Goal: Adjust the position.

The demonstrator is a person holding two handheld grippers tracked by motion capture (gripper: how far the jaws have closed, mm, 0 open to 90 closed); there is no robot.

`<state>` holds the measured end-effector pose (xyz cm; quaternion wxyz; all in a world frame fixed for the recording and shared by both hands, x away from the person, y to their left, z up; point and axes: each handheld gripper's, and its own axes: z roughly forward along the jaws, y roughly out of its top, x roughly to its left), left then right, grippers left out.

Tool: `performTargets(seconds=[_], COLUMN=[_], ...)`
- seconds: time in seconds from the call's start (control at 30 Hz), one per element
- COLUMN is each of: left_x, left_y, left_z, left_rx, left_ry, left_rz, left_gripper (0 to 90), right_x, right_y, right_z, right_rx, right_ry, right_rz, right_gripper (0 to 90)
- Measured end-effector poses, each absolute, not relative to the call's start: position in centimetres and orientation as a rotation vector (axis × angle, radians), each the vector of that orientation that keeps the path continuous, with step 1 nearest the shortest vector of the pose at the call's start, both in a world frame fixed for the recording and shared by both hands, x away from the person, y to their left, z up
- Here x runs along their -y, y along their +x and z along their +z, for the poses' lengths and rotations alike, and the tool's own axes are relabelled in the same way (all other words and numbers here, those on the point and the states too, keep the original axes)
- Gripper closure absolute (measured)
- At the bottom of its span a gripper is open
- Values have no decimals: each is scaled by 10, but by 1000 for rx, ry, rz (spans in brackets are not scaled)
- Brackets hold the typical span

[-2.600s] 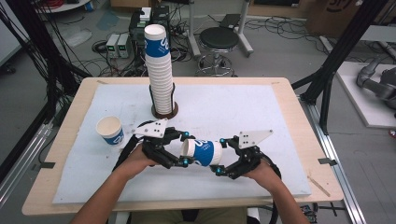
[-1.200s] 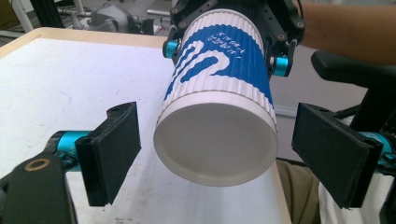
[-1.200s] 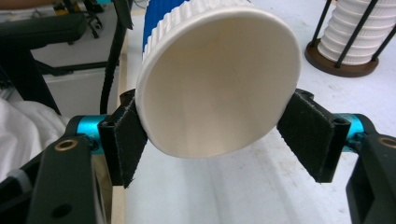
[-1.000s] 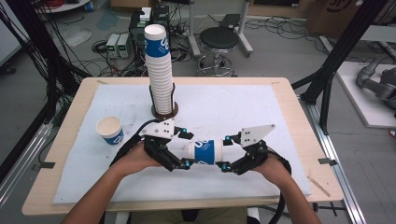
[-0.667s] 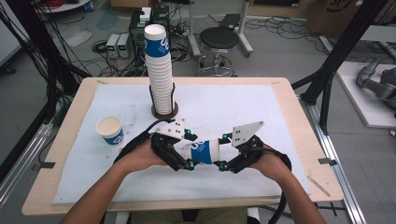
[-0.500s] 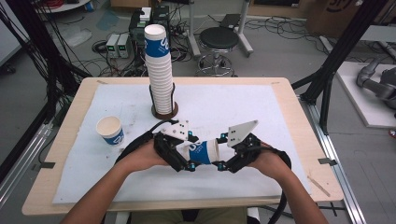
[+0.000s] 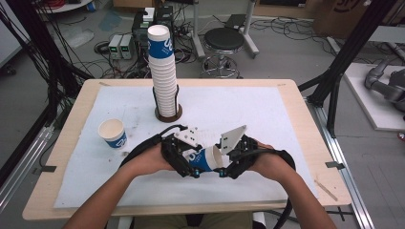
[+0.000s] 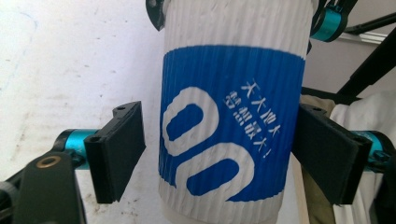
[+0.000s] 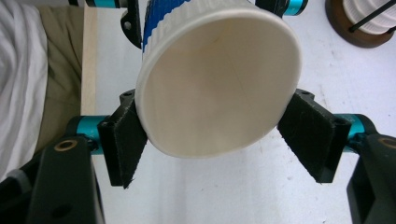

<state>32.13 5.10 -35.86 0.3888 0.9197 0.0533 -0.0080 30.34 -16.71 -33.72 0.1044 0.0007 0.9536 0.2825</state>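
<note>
A blue-and-white paper cup (image 7: 206,159) hangs sideways above the near middle of the surface (image 7: 286,119), its rim end clamped by the right tool (image 7: 224,168). The left tool (image 7: 190,168) has just been closing around the cup's body, one pad (image 8: 122,149) not yet touching. Next, I judge, it must grip firmly before the right lets go.

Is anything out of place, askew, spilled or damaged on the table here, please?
Nothing is spilled or damaged. The only oddity is the cup lying on its side in mid-air between the left gripper and right gripper, while the loose cup and the stack stand upright.
</note>
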Motion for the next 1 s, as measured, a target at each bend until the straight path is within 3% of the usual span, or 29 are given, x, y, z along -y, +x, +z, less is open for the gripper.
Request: performTargets(seconds=[0.83, 1.0], left_x=[-40, -43], left_y=[320, 321], left_z=[-368, -367], left_rx=[-69, -66], left_ry=[2419, 2376], left_rz=[-111, -119], left_gripper=[284, 280], right_x=[152, 154], right_y=[297, 298], right_z=[-338, -336], right_rx=[-2866, -2858], right_ry=[-68, -53], right_rz=[691, 736], right_gripper=[265, 219])
